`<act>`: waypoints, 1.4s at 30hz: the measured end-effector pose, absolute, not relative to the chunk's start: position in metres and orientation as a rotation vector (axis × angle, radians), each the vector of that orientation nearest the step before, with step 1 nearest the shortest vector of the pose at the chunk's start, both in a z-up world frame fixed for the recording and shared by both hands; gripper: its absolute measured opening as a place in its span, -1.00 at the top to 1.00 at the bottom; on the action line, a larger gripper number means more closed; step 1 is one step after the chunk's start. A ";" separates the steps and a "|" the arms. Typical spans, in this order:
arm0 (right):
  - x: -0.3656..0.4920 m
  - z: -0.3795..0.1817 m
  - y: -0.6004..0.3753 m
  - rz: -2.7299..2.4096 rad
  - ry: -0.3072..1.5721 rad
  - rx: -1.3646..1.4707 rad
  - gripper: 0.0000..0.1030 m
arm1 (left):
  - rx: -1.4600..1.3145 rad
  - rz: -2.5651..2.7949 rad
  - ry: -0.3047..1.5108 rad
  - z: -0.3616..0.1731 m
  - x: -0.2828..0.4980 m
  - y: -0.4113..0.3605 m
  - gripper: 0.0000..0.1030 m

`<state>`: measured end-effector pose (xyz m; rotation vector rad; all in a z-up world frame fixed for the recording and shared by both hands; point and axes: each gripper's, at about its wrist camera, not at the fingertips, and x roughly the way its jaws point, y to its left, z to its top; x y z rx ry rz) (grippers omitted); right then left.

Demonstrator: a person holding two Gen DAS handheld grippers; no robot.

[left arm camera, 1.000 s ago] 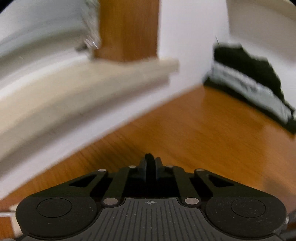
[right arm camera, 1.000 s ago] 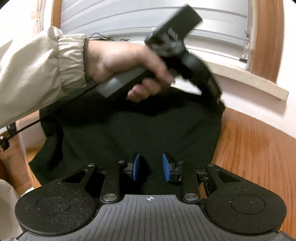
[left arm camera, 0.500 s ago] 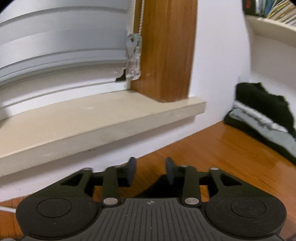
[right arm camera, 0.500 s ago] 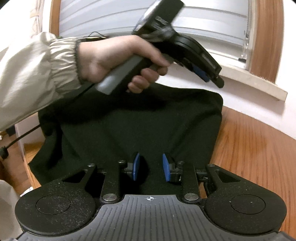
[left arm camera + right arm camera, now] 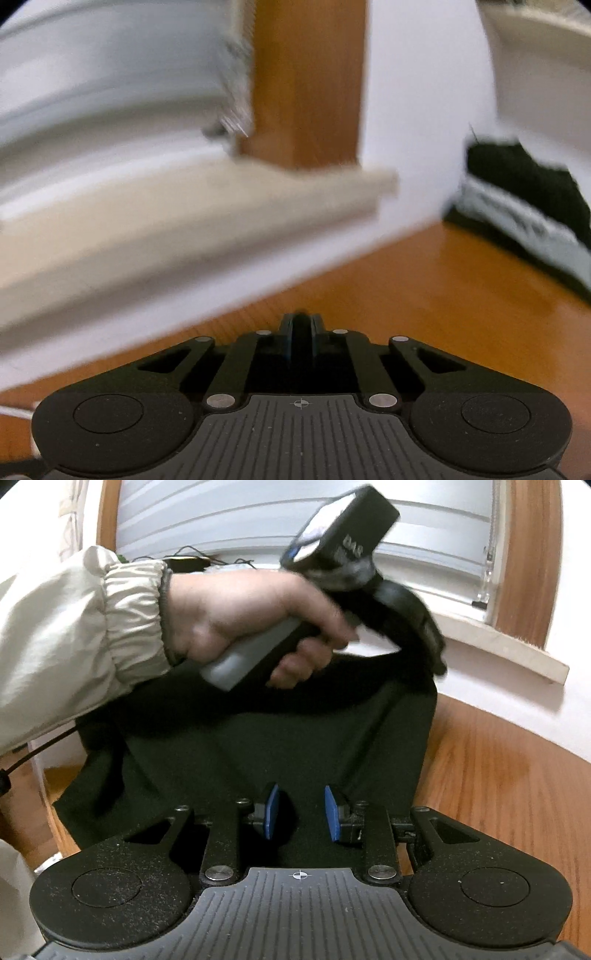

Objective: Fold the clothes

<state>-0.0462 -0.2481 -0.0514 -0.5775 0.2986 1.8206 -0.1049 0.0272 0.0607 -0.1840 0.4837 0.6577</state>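
Black garment (image 5: 280, 746) lay flat on table (image 5: 509, 775), far corner apparently pinched by L gripper (image 5: 437, 664), jaws pressed together in its own view; contact blurred. R gripper (image 5: 301, 818) hovered above near edge, pads (image 5: 272, 810) apart, holding nothing. Judged early: fold barely begun; folded pile (image 5: 532, 206) sat at back.

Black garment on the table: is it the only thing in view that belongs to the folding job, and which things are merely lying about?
Job:
black garment
left gripper
right gripper
folded clothes pile

Merely there:
window sill
blind
cables
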 end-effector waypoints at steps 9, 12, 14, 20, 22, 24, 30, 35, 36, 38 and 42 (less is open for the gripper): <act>-0.045 -0.051 -0.249 1.820 0.308 -0.570 0.44 | -0.172 0.641 0.488 0.066 -0.147 0.014 -0.34; -0.047 -0.050 -0.249 1.816 0.302 -0.580 0.44 | -0.149 0.568 0.536 0.056 -0.162 -0.004 -0.35; -0.046 -0.049 -0.248 1.816 0.303 -0.586 0.44 | -0.115 0.540 0.572 0.047 -0.173 -0.014 -0.35; -0.040 -0.049 -0.249 1.829 0.307 -0.583 0.44 | -0.053 0.520 0.639 0.022 -0.179 -0.025 -0.34; -0.035 -0.048 -0.250 1.826 0.309 -0.589 0.44 | -0.025 0.516 0.645 0.022 -0.171 -0.032 -0.34; -0.024 -0.047 -0.253 1.819 0.316 -0.593 0.45 | -0.028 0.514 0.645 0.022 -0.161 -0.037 -0.34; 0.030 -0.043 -0.268 1.766 0.349 -0.599 0.45 | -0.076 0.517 0.639 0.022 -0.110 -0.047 -0.35; 0.092 -0.035 -0.283 1.611 0.360 -0.595 0.44 | -0.107 0.533 0.625 0.024 -0.032 -0.055 -0.36; 0.107 -0.035 -0.287 1.578 0.369 -0.582 0.44 | -0.123 0.531 0.618 0.024 -0.017 -0.058 -0.36; 0.131 -0.033 -0.293 1.520 0.374 -0.564 0.44 | -0.151 0.527 0.605 0.024 0.013 -0.063 -0.36; 0.167 -0.033 -0.301 1.431 0.379 -0.545 0.44 | -0.137 0.514 0.615 0.022 0.063 -0.072 -0.45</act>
